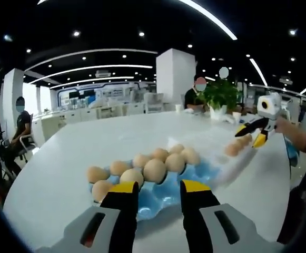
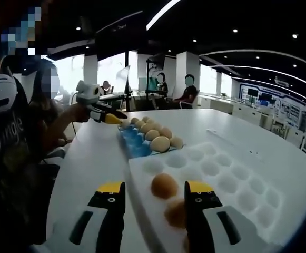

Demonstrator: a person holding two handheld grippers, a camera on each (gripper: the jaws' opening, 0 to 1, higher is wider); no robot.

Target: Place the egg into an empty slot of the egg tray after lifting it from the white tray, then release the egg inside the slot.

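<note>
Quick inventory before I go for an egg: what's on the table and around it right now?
Blue egg tray: one, blue, on the white table ahead of the left claw.
Eggs in blue tray: about ten visible, tan, filling most of it.
White tray: one, white, mostly bare slots, under the right claw.
Eggs on white tray: at least two, brown, at the near end.
Potted plant: one, green, far table edge.
Seated people: several, background.
Left claw: open, yellow-tipped, empty.
Right claw: open, over a brown egg.
</note>
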